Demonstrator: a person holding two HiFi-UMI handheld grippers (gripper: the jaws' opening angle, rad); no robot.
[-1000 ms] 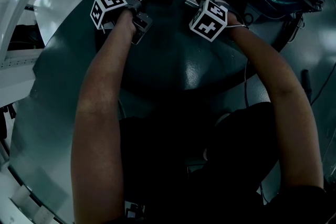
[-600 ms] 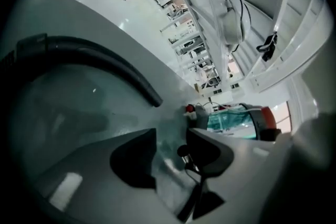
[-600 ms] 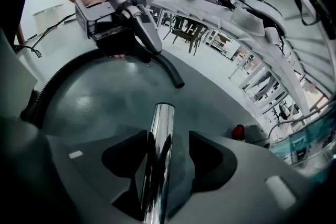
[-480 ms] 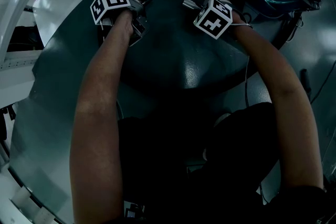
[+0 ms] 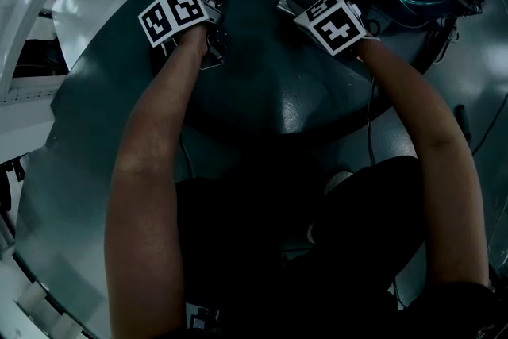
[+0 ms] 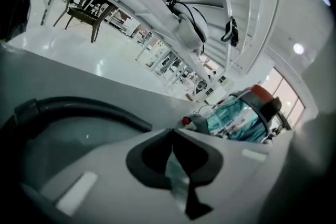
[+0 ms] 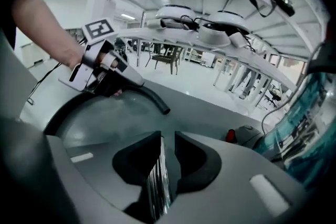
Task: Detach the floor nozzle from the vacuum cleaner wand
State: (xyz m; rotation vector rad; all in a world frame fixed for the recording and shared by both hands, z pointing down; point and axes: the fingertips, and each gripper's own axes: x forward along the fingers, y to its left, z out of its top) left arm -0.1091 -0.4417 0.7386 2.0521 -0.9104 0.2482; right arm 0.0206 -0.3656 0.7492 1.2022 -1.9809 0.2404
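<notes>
A dark, curved vacuum hose is lying on the grey worktop, its cut end lying free. The teal-binned, red-capped vacuum cleaner body is sitting just beyond.

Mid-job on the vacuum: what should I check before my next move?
1. The left gripper is empty, jaws shut: ok.
2. The right gripper is empty, jaws closing with a gap left: ok.
3. The floor nozzle is located: not ok, none visible.
4. The dark curved hose lies ungripped on the table: ok.
5. The vacuum cleaner is steady at the table's far side: cannot tell.
</notes>
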